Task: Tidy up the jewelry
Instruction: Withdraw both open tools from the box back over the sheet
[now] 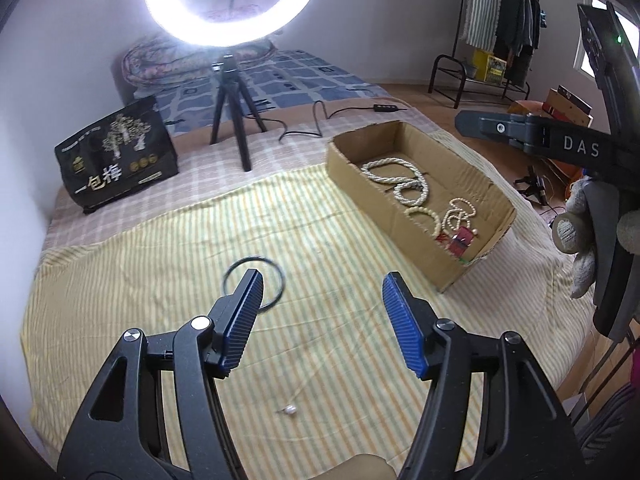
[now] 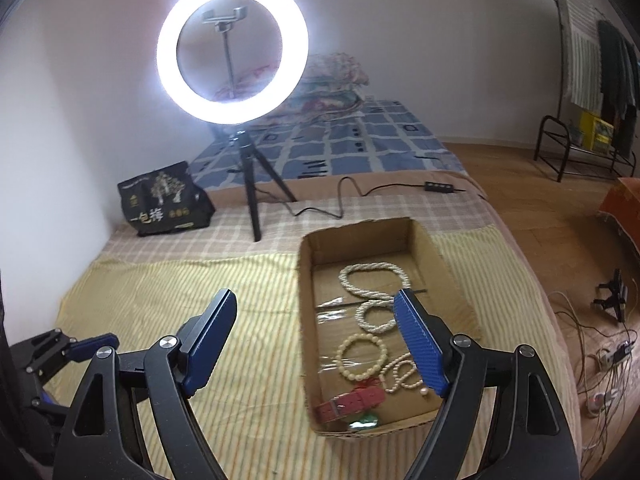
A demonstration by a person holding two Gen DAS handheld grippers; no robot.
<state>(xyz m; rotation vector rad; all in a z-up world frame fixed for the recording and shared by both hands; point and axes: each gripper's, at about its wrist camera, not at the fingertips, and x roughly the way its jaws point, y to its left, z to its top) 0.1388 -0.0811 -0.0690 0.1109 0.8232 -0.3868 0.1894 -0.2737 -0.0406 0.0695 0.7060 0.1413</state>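
A cardboard box [image 1: 492, 194] [image 2: 306, 332] on the striped cloth holds pearl necklaces [image 1: 394, 174] [image 2: 372, 276], a bead bracelet [image 2: 362, 358] and a red strap [image 2: 352, 402]. A black ring necklace [image 1: 276, 272] lies on the cloth just beyond my left gripper's left fingertip. A single pearl pendant [image 1: 289, 410] lies on the cloth below my left gripper [image 1: 322, 286], which is open and empty. My right gripper [image 2: 314, 306] is open and empty, hovering over the box's left wall. The left gripper also shows at the lower left of the right wrist view.
A ring light on a black tripod [image 1: 234, 120] [image 2: 252, 196] stands behind the cloth with its cable [image 1: 320, 120]. A black printed bag [image 1: 116, 152] [image 2: 166, 204] stands at the back left. A clothes rack [image 1: 500, 20] and floor clutter lie to the right.
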